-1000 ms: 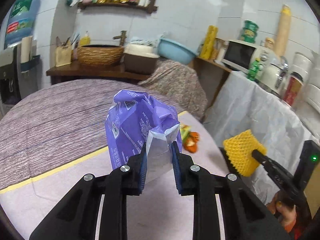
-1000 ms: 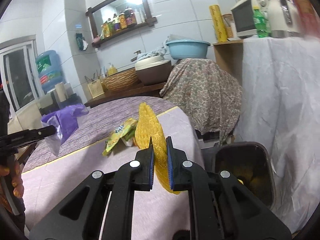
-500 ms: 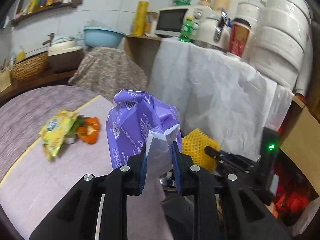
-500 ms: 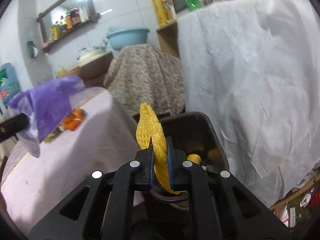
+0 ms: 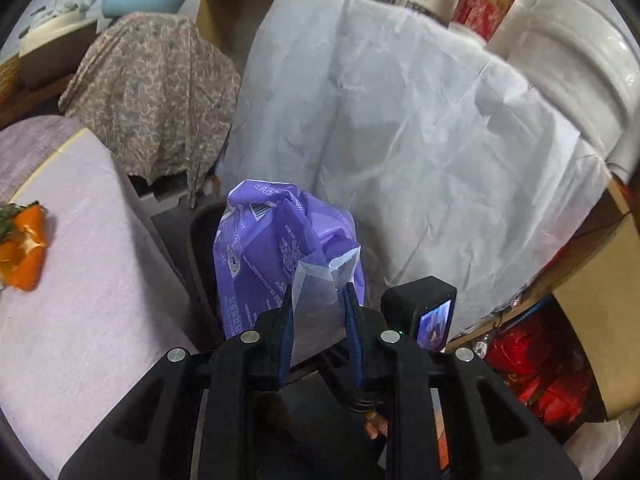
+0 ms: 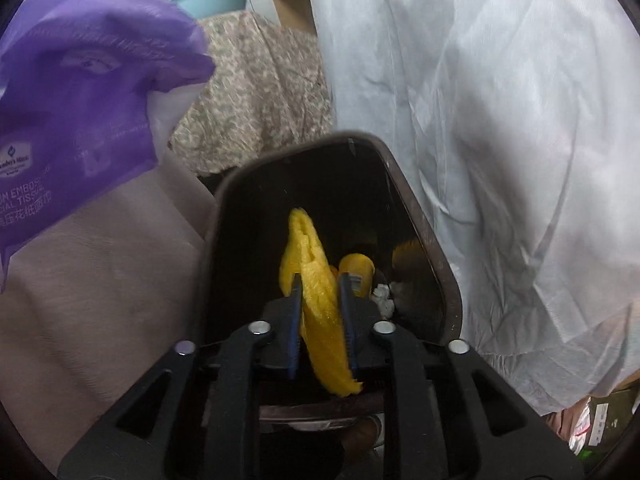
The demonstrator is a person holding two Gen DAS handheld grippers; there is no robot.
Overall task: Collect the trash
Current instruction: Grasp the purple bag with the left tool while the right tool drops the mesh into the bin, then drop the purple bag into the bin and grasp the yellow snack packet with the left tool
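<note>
My left gripper (image 5: 318, 294) is shut on a crumpled purple tissue wrapper (image 5: 272, 252) and holds it over the dark trash bin (image 5: 200, 248) beside the table. The wrapper also shows at the upper left of the right wrist view (image 6: 76, 92). My right gripper (image 6: 320, 284) is shut on a yellow foam net (image 6: 316, 292) and holds it over the bin's open mouth (image 6: 420, 236). Yellow and white trash (image 6: 360, 276) lies at the bin's bottom.
The table with a pale cloth (image 5: 80, 300) is on the left, with orange peel (image 5: 22, 252) on it. A white sheet (image 5: 400, 140) drapes a counter behind the bin. A floral-covered object (image 5: 160, 92) stands further back. Red bags (image 5: 532, 360) lie at the lower right.
Both grippers have swung right and tilted down from the table to over the bin, each still holding its trash. The right gripper now points into the bin.
</note>
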